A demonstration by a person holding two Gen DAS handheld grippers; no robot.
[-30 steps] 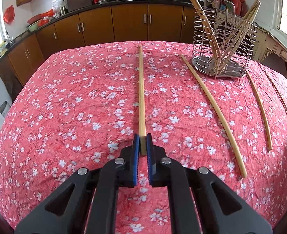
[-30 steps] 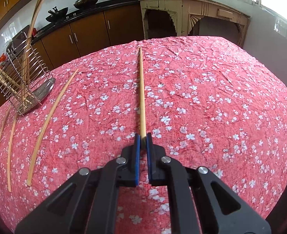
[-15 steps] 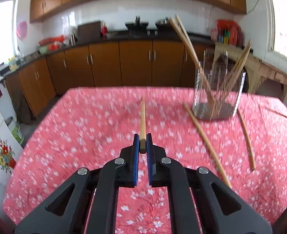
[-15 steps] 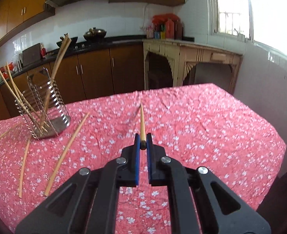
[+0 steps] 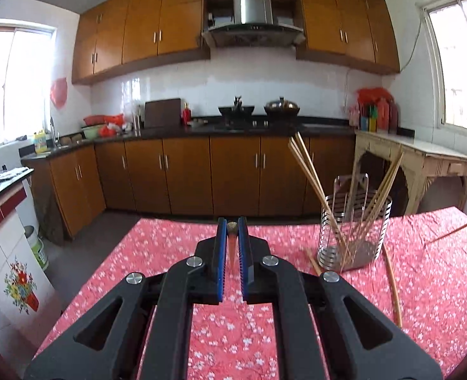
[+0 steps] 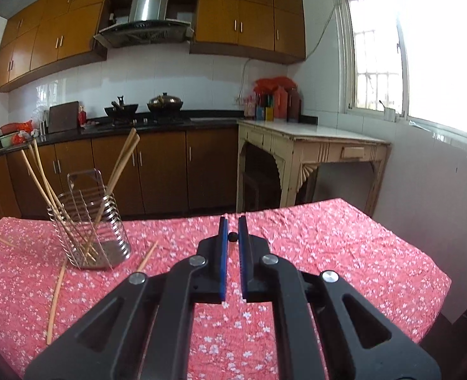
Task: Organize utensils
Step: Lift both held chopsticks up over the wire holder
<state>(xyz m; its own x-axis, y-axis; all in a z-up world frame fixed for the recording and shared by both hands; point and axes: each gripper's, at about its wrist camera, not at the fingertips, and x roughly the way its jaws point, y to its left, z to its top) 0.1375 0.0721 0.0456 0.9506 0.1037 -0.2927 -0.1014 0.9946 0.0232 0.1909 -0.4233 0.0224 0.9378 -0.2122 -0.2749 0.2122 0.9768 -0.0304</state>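
Left gripper (image 5: pixel 232 225), jaws closed on the butt end of a wooden chopstick (image 5: pixel 232 247) seen end-on between the blue pads, its shaft pointing away over the table; right gripper (image 6: pixel 232 225), jaws likewise clamped on a second chopstick (image 6: pixel 232 237), of which only the dark round end shows. Both are raised above the red floral tablecloth (image 5: pixel 170 253). The wire utensil holder (image 5: pixel 354 231) stands upright on the cloth, to the right in the left wrist view and to the left (image 6: pixel 89 231) in the right wrist view; it contains several chopsticks leaning outward against its rim. Loose chopsticks (image 6: pixel 56 297) lie flat on the cloth just beside the holder's base, outside it. Behind: brown kitchen cabinets (image 5: pixel 233 174)
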